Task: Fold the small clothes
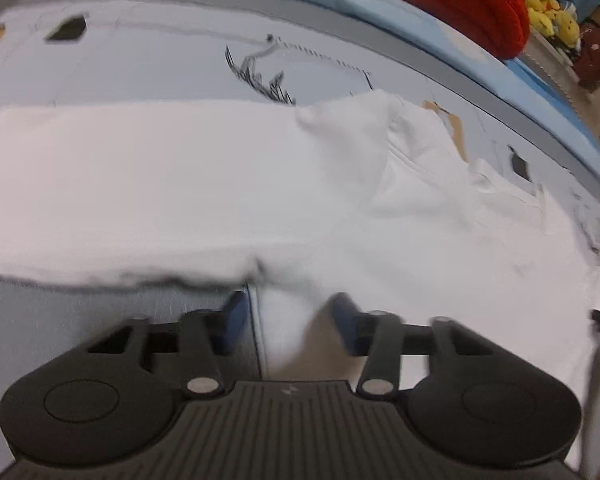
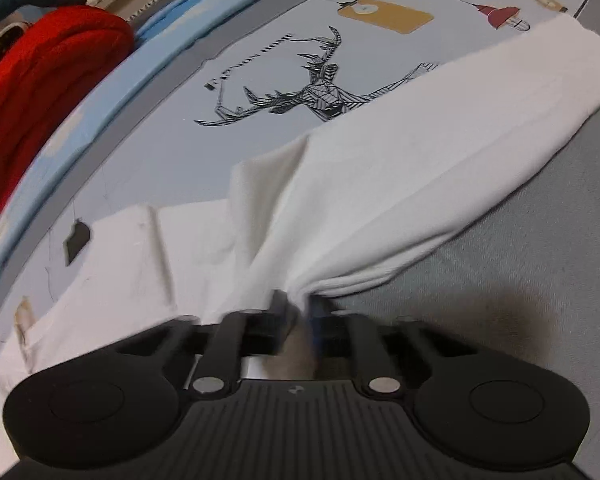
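Garment: a white garment (image 2: 380,168) lay partly folded across the grey printed cloth (image 2: 260,32).
Right gripper (image 2: 300,306): its jaws were pinched on a gathered edge of the fabric.
Left gripper (image 1: 288,312): its jaws stood apart, white fabric between them, unpressed.
Beyond: a red knit (image 2: 40,72) lay near the far edge.

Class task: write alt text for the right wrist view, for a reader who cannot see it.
The right gripper pinches a bunched edge of a white garment, which lies partly folded on a grey bedsheet printed with a geometric deer. A red knitted item sits at the far left.
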